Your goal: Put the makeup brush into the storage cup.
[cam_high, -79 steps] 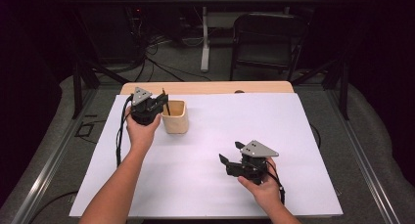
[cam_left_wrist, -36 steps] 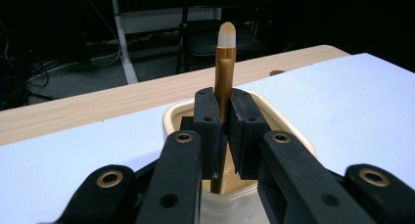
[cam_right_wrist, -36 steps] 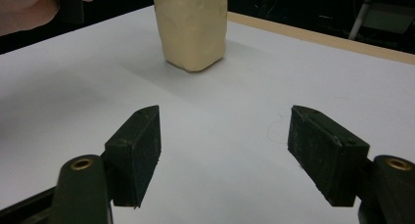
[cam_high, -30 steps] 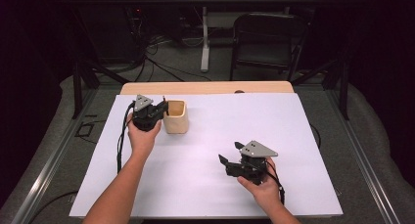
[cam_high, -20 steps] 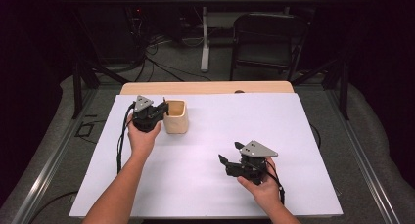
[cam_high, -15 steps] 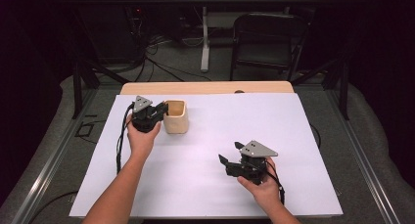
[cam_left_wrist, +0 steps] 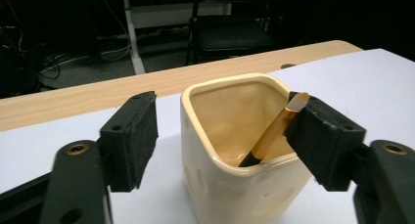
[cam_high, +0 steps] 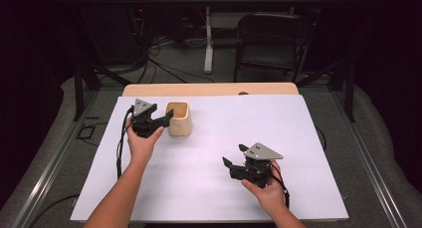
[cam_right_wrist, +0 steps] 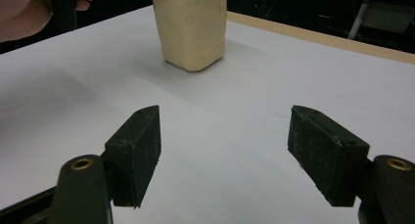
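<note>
No text, label, brand, number or sign can be read in any of the pictures.

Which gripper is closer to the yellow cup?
The left one. The left gripper is right at the cream cup, its open jaws either side of the near wall. The right gripper sits open, well away over the white table.
</note>
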`<state>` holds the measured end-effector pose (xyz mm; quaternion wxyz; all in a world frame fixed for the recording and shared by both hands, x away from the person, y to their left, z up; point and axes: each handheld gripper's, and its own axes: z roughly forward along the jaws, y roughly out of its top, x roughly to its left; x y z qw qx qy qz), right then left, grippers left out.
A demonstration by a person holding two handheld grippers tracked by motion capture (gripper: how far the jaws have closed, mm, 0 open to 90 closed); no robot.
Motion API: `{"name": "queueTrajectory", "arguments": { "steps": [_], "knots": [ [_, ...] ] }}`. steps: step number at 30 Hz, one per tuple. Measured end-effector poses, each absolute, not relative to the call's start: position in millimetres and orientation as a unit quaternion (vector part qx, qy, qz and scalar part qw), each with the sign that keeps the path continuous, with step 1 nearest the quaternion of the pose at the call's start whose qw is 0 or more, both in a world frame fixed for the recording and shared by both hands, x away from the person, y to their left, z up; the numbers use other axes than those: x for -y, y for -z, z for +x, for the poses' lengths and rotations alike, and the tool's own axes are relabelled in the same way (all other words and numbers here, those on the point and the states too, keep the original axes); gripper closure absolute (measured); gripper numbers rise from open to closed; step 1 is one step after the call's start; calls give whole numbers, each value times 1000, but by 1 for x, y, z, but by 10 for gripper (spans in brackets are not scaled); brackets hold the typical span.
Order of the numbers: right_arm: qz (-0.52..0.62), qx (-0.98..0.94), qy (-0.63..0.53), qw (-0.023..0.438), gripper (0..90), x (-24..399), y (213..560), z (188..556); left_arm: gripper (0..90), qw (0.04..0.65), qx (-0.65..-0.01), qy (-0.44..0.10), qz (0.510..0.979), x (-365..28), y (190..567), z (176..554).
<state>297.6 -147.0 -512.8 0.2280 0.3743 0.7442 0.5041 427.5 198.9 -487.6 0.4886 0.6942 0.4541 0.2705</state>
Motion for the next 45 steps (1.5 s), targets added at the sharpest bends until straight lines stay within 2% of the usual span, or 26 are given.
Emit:
{"name": "queueTrajectory", "arguments": {
  "steps": [7,45],
  "knots": [
    [374,-744,-503,228,280,147,513,297,200,490,-454,-265,696,-199,489,427],
    [374,-743,-504,231,280,147,513,297,206,488,-432,-249,716,-199,492,395]
  ]
}}
